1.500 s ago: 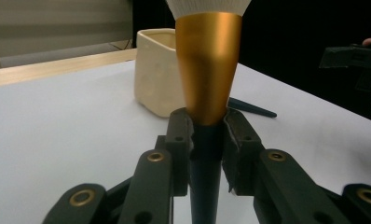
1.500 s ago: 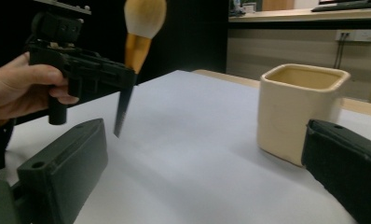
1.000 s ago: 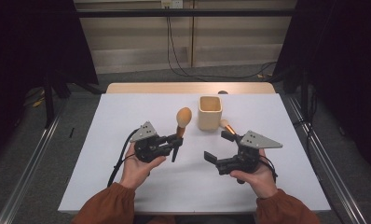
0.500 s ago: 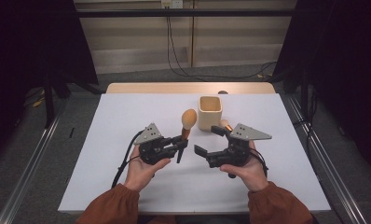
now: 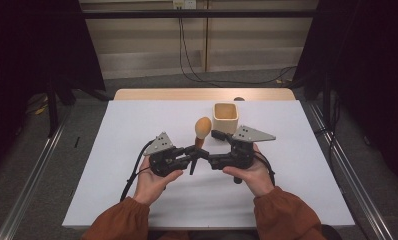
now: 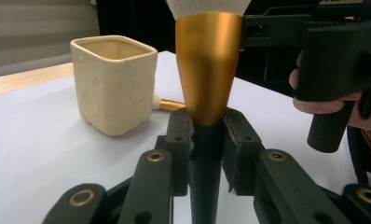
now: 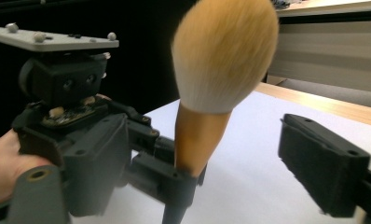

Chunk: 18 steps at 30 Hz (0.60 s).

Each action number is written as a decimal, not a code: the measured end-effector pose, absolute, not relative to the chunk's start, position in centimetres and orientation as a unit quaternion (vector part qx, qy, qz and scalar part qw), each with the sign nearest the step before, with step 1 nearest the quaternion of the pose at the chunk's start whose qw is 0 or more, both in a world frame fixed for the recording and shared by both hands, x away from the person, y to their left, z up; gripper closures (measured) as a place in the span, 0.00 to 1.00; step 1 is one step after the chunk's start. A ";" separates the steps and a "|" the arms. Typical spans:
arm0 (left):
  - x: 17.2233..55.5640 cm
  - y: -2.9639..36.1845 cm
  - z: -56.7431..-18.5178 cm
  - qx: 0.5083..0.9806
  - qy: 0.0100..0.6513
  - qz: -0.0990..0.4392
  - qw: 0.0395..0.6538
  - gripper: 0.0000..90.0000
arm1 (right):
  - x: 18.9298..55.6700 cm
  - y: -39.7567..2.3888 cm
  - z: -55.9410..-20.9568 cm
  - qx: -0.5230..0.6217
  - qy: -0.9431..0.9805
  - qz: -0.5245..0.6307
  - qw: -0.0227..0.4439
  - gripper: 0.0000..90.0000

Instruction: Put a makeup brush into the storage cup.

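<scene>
A makeup brush (image 5: 203,127) stands upright over the white table (image 5: 137,125), with a tan bristle head (image 7: 225,51), a gold ferrule (image 6: 207,70) and a dark handle. My left gripper (image 5: 193,151) is shut on the handle just below the ferrule, as the left gripper view (image 6: 207,140) shows. My right gripper (image 5: 210,145) faces it from the right. Its jaws have just been closing and stand on either side of the brush (image 7: 211,163), with a gap between each pad and the brush.
A cream square cup (image 5: 225,117) stands just behind the grippers, seen close in the left gripper view (image 6: 113,84). A second gold-handled brush (image 6: 167,103) lies on the table behind the cup. The table's far edge is a wooden strip (image 5: 202,94).
My right gripper has moved left to the left gripper, and its jaws now flank the brush. The left gripper and brush have stayed in place.
</scene>
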<state>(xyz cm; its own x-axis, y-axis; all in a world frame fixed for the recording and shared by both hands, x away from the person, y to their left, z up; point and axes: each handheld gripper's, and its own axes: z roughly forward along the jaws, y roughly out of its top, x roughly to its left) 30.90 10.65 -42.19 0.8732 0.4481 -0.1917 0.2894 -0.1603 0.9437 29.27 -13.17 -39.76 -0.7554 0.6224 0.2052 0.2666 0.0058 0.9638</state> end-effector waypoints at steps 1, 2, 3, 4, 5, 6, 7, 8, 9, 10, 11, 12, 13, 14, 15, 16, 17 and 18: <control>30.9 10.6 -42.2 0.758 0.243 0.067 0.602 0.82 | 29.5 -13.0 -39.7 0.320 0.693 0.632 0.136 0.26; 30.9 10.7 -42.2 0.757 0.244 0.066 0.603 0.82 | 29.5 -13.0 -39.7 0.320 0.693 0.632 0.136 0.26; 30.9 10.7 -42.2 0.756 0.244 0.067 0.604 0.82 | 29.7 -12.9 -39.8 0.320 0.694 0.631 0.133 0.31; 30.9 10.7 -42.1 0.755 0.244 0.066 0.605 0.82 | 29.7 -12.9 -39.8 0.320 0.694 0.631 0.133 0.31; 30.9 10.7 -42.1 0.755 0.244 0.067 0.604 0.82 | 29.8 -12.9 -39.8 0.320 0.695 0.630 0.134 0.33; 30.9 10.7 -42.2 0.756 0.243 0.068 0.604 0.82 | 29.8 -12.8 -40.0 0.320 0.697 0.629 0.128 0.38; 30.9 10.7 -42.2 0.756 0.243 0.067 0.604 0.82 | 29.8 -12.8 -40.0 0.320 0.697 0.629 0.128 0.38; 30.9 10.6 -42.2 0.758 0.243 0.068 0.602 0.82 | 29.8 -12.8 -40.0 0.319 0.698 0.629 0.127 0.40; 30.9 10.6 -42.2 0.758 0.242 0.067 0.602 0.82 | 29.9 -12.7 -40.1 0.319 0.696 0.631 0.124 0.45; 30.8 10.6 -42.3 0.759 0.241 0.067 0.601 0.82 | 29.9 -12.7 -40.1 0.319 0.696 0.631 0.124 0.45; 30.8 10.5 -42.3 0.759 0.239 0.066 0.602 0.82 | 30.0 -12.8 -40.1 0.321 0.695 0.631 0.122 0.46; 30.8 10.4 -42.3 0.760 0.238 0.064 0.602 0.82 | 30.0 -12.8 -40.2 0.321 0.694 0.634 0.117 0.50; 30.8 10.3 -42.4 0.760 0.238 0.064 0.601 0.82 | 30.0 -12.8 -40.2 0.321 0.694 0.634 0.117 0.50; 30.8 10.2 -42.4 0.761 0.238 0.064 0.600 0.82 | 30.1 -12.8 -40.2 0.321 0.695 0.633 0.114 0.51; 30.9 10.2 -42.5 0.763 0.236 0.063 0.598 0.82 | 30.1 -12.7 -40.4 0.325 0.698 0.629 0.109 0.55; 30.9 10.2 -42.6 0.764 0.236 0.064 0.597 0.82 | 30.2 -12.7 -40.5 0.325 0.699 0.629 0.106 0.56; 30.9 10.2 -42.6 0.765 0.238 0.063 0.596 0.82 | 30.2 -12.7 -40.5 0.325 0.699 0.629 0.106 0.56; 30.9 10.1 -42.6 0.765 0.237 0.063 0.596 0.82 | 30.2 -12.6 -40.5 0.324 0.698 0.630 0.105 0.57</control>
<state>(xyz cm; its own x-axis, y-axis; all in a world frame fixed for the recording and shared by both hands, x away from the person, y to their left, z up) 30.90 10.15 -42.64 0.8801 0.4371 -0.1855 0.2866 -0.1774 0.9415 30.22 -12.63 -40.54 -0.7680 0.5848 0.2611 0.3202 -0.0024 0.9473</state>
